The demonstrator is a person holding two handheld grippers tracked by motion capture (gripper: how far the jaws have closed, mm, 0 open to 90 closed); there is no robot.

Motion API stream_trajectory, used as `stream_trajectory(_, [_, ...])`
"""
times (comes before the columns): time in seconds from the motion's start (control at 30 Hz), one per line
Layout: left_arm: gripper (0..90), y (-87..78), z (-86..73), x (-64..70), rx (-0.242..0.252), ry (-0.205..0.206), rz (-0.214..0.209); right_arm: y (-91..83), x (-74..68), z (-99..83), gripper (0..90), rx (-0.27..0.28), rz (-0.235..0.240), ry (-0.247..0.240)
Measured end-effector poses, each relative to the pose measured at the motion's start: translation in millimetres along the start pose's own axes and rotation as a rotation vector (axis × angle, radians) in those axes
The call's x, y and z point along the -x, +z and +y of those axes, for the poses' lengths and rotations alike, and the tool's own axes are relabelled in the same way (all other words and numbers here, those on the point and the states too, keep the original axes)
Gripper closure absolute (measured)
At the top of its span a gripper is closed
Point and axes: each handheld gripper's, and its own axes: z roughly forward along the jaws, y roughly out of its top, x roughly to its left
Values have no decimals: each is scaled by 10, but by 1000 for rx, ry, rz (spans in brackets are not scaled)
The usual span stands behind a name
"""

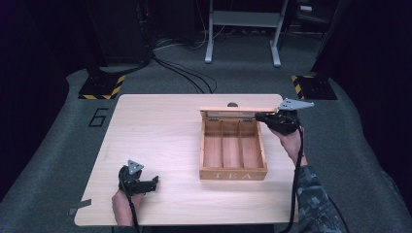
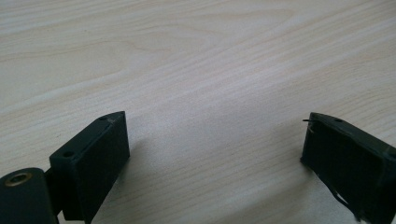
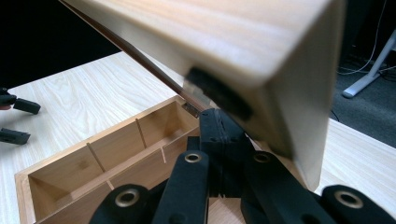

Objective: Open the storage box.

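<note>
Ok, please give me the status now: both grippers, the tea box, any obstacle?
Left gripper open, empty, low over bare table. Right gripper shut on lid of tea box; lid raised, compartments empty. No obstacles.

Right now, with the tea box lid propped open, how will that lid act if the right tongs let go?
The lid looks like rigid wood hinged at the back of the tea box, so it should swing, not flex. It stands near upright with the right tongs at its corner; released, it could drop shut or fall back. The empty box is probably light and may slide.
</note>
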Motion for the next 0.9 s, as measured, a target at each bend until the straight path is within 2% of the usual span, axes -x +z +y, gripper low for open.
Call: stream_trajectory(0.9, [72, 0, -1, 1, 1, 0, 0, 1, 13, -8, 900, 3, 3, 4])
